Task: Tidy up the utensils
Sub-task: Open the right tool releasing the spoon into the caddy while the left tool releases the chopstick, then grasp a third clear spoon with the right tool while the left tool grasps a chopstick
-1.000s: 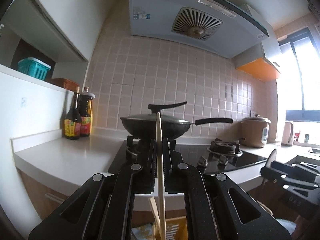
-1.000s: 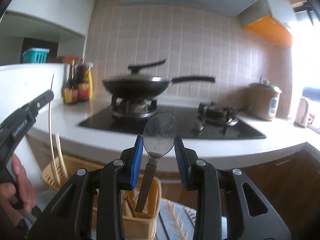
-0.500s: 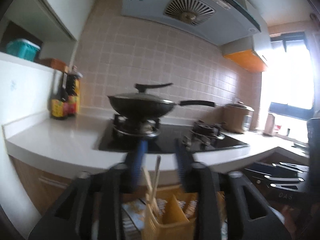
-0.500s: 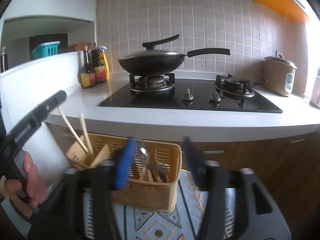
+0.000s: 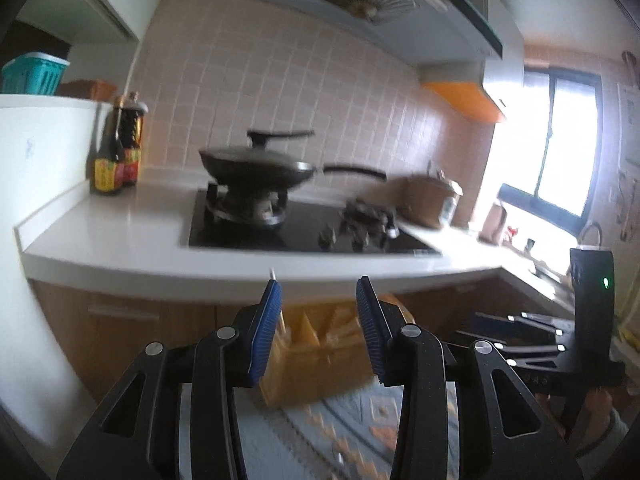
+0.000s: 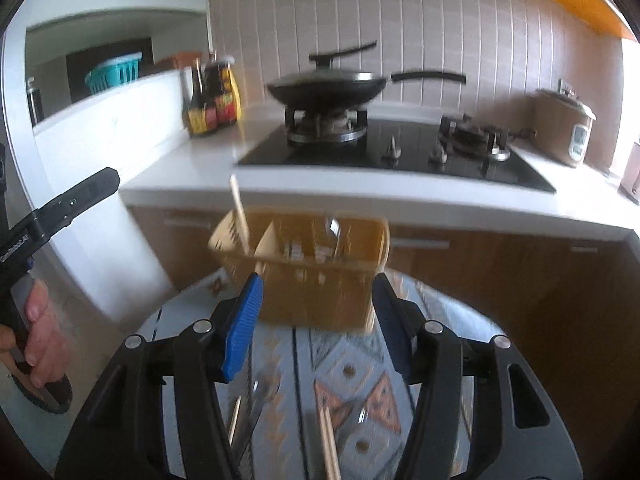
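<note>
A yellow slotted utensil basket [image 6: 316,276] stands on a patterned mat [image 6: 352,396] on a round table. A wooden chopstick [image 6: 239,216] sticks up from its left compartment, and a spoon [image 6: 334,228] rests in the middle one. My right gripper [image 6: 318,316] hangs open and empty just in front of the basket. Loose chopsticks [image 6: 330,440] and a metal utensil [image 6: 258,400] lie on the mat under it. In the left wrist view my left gripper [image 5: 318,320] is open and empty above the basket [image 5: 320,352], with the chopstick [image 5: 276,304] by its left pad.
Behind the basket runs a white counter [image 6: 360,192] with a black hob [image 6: 392,152], a lidded wok [image 6: 326,86], sauce bottles [image 6: 210,96] and a rice cooker [image 6: 568,128]. A hand [image 6: 40,332] holds the left gripper's handle at the left edge of the right wrist view.
Both grippers have let go: the chopstick and the spoon now stand in the basket. Both jaws opened, and both grippers drew back and rose from the basket.
</note>
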`<state>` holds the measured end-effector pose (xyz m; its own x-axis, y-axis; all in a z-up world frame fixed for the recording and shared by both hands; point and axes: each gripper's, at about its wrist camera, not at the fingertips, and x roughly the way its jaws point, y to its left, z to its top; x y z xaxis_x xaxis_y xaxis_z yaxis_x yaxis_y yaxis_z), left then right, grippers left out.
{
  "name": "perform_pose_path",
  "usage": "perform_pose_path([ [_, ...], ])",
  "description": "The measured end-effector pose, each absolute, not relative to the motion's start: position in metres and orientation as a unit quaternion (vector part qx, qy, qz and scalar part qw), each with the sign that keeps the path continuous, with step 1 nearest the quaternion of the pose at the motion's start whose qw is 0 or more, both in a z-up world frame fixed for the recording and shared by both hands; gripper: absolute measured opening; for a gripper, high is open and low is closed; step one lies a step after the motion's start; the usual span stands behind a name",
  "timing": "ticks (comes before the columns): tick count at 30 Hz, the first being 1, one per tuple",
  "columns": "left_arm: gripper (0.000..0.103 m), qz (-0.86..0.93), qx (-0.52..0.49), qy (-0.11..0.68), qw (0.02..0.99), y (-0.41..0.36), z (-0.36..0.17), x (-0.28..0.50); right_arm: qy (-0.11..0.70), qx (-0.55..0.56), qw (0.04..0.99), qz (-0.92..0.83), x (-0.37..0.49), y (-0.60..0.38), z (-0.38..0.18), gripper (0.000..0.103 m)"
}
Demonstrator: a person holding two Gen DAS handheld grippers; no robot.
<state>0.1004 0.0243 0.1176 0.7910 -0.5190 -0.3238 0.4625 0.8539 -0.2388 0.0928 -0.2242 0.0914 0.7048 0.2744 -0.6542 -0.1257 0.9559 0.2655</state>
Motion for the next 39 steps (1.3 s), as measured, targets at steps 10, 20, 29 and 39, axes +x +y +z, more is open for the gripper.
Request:
perform_pose_path([
  [10,0.037,-0.264,0.003,0.332,0.905,0.004,0.049,0.074,0.496,0.123,0.846,0.149,0.073,-0.207,0.049,0.053],
  [20,0.036,-0.266,0.022,0.447,0.854,-0.007,-0.028,0.083,0.572,0.179,0.782,0.172,0.067,-0.206,-0.014,0.053],
  [29,0.030,-0.265,0.004,0.492,0.829,-0.026,-0.071,0.091,0.597,0.192,0.756,0.187,0.097,-0.180,-0.044,0.053],
  [39,0.023,-0.261,0.061,0.500,0.824,-0.051,-0.081,0.080,0.616,0.187,0.746,0.171,0.137,-0.149,-0.069,0.053],
])
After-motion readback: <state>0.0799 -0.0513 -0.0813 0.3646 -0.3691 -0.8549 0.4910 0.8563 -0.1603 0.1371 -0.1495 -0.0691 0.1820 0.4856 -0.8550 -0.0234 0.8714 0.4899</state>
